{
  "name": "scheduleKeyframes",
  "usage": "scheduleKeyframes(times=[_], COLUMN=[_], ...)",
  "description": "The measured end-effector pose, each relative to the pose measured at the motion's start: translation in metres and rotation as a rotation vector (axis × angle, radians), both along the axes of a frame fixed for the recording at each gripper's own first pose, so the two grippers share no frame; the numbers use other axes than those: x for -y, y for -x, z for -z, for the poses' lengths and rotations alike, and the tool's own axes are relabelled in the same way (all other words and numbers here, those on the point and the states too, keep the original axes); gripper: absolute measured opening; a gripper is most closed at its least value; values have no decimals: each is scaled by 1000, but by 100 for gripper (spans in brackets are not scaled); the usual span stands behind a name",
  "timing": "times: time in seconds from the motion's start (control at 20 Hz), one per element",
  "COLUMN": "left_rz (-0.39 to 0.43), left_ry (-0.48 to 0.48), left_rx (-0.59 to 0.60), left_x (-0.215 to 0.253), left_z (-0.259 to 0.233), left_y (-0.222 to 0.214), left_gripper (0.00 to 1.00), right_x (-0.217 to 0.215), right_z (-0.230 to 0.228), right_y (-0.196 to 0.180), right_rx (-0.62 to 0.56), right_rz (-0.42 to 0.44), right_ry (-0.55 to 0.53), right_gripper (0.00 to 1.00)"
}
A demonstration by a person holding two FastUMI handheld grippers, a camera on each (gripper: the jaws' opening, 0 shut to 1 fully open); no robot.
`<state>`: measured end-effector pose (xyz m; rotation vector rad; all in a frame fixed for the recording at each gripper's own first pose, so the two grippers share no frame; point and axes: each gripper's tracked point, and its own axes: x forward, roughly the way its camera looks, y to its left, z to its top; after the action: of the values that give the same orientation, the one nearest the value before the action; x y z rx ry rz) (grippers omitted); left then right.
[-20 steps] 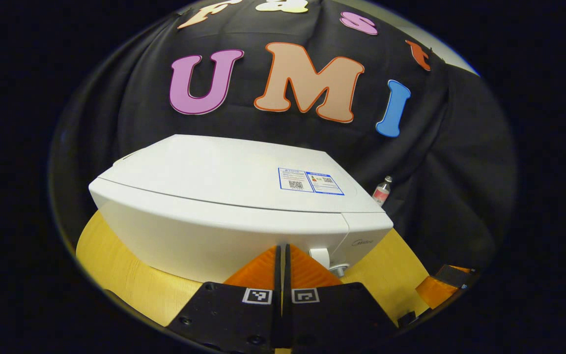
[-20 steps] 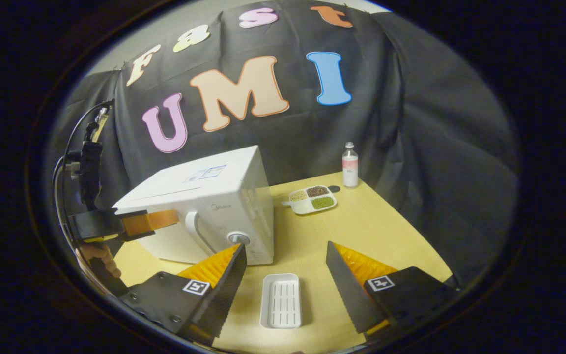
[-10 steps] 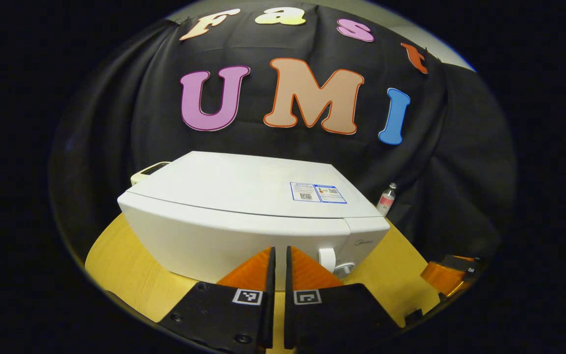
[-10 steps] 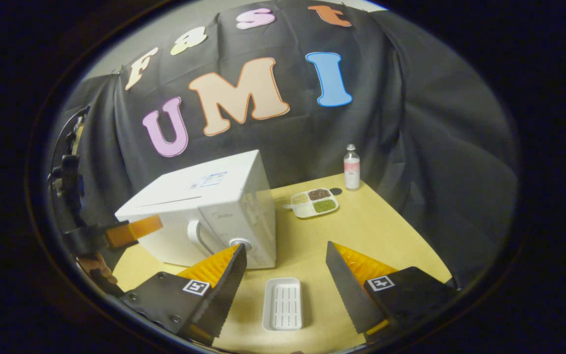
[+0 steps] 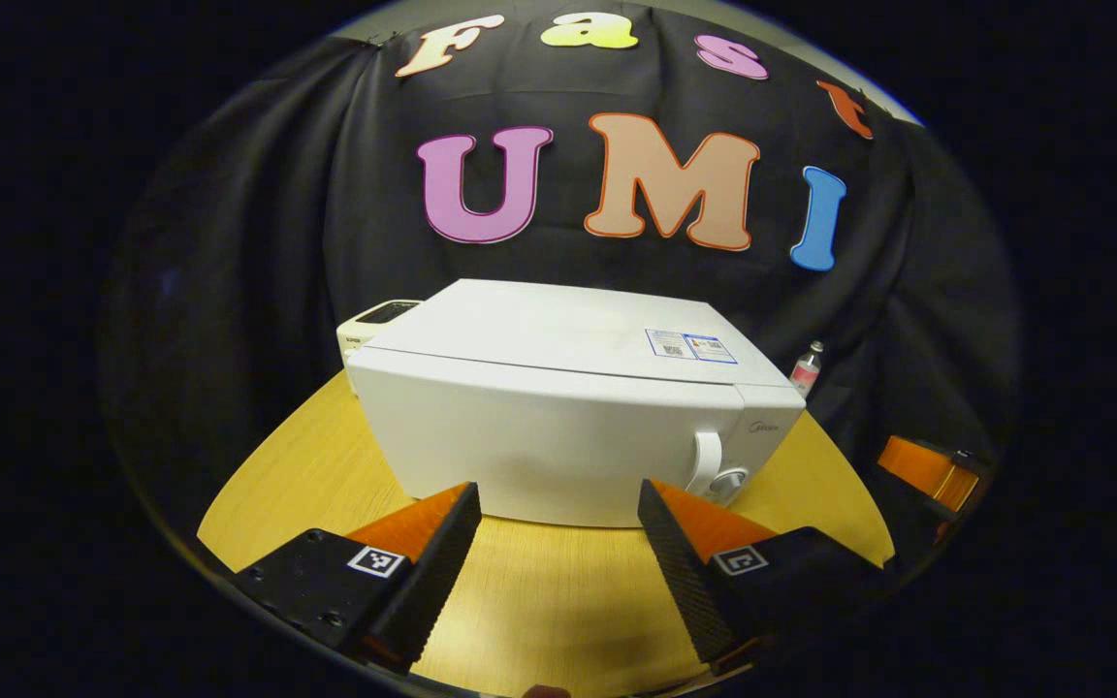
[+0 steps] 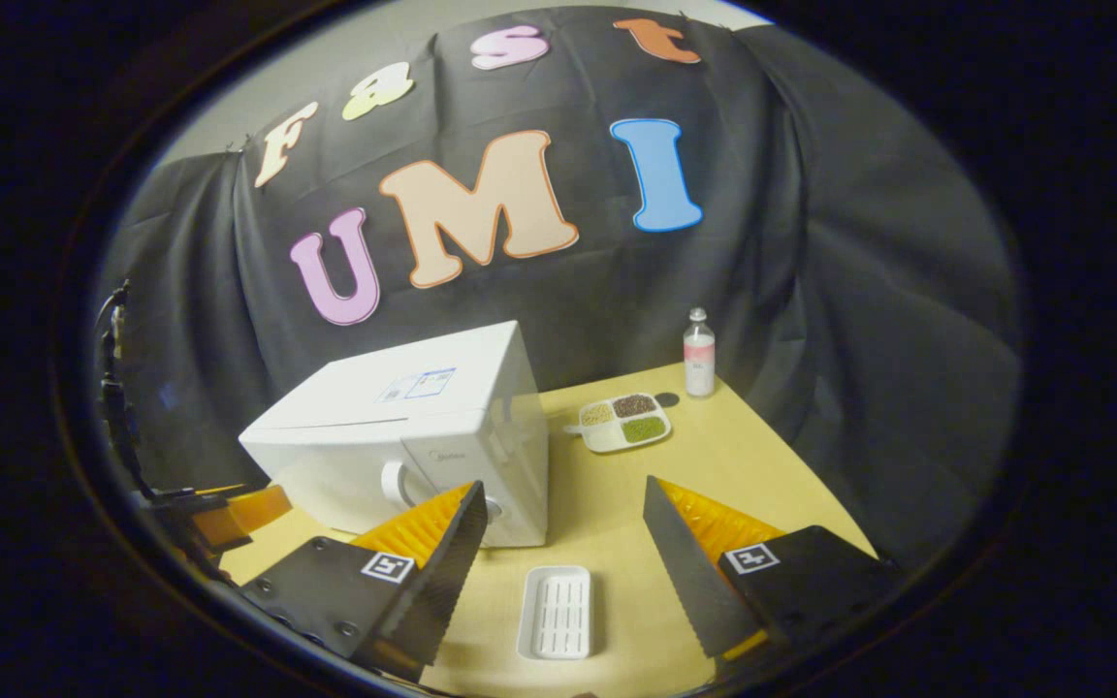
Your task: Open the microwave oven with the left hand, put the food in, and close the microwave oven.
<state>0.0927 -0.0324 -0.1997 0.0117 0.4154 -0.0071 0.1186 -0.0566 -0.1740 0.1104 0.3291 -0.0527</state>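
The white microwave oven (image 5: 558, 417) stands on the wooden table with its door shut; its handle (image 5: 704, 460) and knob (image 5: 728, 480) are at the front right. My left gripper (image 5: 558, 523) is open, a short way in front of the door, with nothing between its fingers. In the right gripper view the microwave oven (image 6: 413, 427) is at the left, and a divided plate of food (image 6: 624, 419) lies behind it to the right. My right gripper (image 6: 563, 519) is open above a white ridged tray (image 6: 556, 611). The left gripper (image 6: 229, 509) shows at the far left.
A small bottle (image 6: 699, 339) stands at the table's back corner beside the food plate. A small white device (image 5: 379, 320) sits behind the microwave on its left. The right gripper (image 5: 927, 465) shows at the right edge of the left gripper view. Bare tabletop (image 6: 714, 465) lies right of the microwave.
My left gripper has pulled back from the microwave's front and gone from shut to open. The right gripper has stayed open and has barely shifted.
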Motion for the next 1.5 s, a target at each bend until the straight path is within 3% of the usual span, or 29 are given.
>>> scheduleKeyframes(times=[0.55, 0.6, 0.65, 1.1, 1.15, 1.2, 1.25, 1.5], left_rz=[-48, -53, -58, -54, -46, -38, -29, 20], left_ry=[-97, -92, -85, -99, -95, -86, -71, -6], left_rx=[82, 89, 98, 141, 140, 138, 132, 120], left_x=[-6, -5, -5, -9, -11, -13, -14, -28], left_z=[-32, -35, -37, -50, -49, -47, -45, -47], left_y=[29, 32, 35, 61, 62, 64, 65, 66], left_gripper=[96, 96, 96, 96, 96, 95, 95, 95], right_x=[-56, -54, -51, -56, -58, -57, -59, -64], right_z=[-4, -5, -7, -27, -31, -34, -37, -46], right_y=[-3, -3, -2, 16, 18, 22, 27, 52], right_rx=[3, 4, 7, 80, 95, 106, 117, 141], right_rz=[-192, -190, -187, -185, -173, -156, -141, -48], right_ry=[0, -5, -8, 8, 14, 23, 28, 44], right_gripper=[99, 99, 92, 91, 92, 99, 91, 91])
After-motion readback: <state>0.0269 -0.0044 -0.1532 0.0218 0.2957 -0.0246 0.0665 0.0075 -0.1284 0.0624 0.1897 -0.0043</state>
